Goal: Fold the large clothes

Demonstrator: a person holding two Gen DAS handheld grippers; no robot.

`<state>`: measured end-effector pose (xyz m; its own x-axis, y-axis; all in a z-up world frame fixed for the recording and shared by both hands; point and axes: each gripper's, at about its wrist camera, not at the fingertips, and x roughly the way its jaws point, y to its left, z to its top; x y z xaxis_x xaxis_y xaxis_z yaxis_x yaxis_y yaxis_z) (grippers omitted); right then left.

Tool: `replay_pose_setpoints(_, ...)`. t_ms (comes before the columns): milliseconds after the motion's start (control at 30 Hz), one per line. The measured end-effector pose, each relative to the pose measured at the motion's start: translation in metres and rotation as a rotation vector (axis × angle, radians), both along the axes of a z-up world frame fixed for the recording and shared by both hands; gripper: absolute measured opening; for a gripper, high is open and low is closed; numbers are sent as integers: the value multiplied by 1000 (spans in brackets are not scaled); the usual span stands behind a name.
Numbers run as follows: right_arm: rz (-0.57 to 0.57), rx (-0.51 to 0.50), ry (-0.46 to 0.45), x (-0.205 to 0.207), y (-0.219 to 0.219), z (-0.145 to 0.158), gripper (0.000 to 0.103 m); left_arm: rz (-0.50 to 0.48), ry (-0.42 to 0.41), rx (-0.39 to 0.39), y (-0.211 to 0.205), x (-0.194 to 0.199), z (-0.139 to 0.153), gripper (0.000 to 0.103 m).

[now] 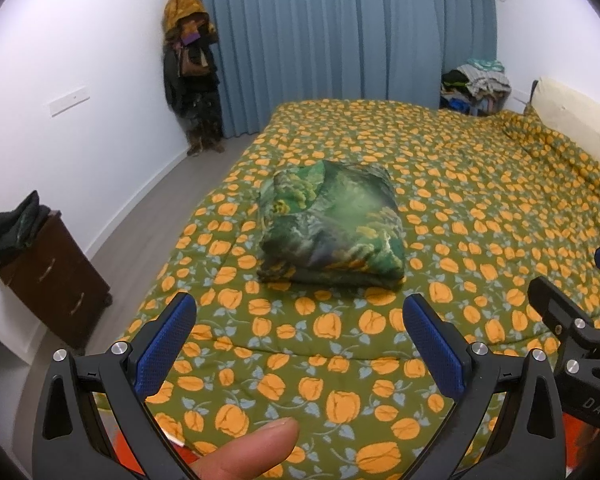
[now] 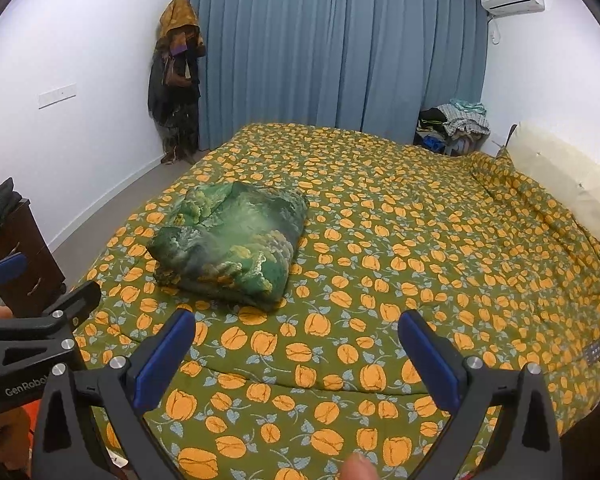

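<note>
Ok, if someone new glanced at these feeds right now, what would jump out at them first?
Probably the folded green bundle sitting alone on the bedspread, olive with orange flowers, which fills most of both views. Next, the two pairs of blue-padded tongs, left and right, both open and empty above the near edge of the bed. Behind, blue curtains cover the far wall.

Open floral bedspread [image 2: 380, 240] right of and beyond the folded green garment [image 2: 228, 244], the only bump on the near-left area. Far right: pillow [image 2: 560, 176] along the edge (clothes pile [image 2: 452, 124] behind). Left: floor strip, dark drawer cabinet [image 1: 56, 276].
</note>
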<state>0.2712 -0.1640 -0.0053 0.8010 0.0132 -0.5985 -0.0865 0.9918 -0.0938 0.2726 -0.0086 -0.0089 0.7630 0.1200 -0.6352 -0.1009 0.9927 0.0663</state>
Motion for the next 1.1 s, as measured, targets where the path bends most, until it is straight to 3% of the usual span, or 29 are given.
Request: replay_pose_setpoints(1100,12,16,26,-2,7,7,103,-9,10,-22,0,-2,4,102)
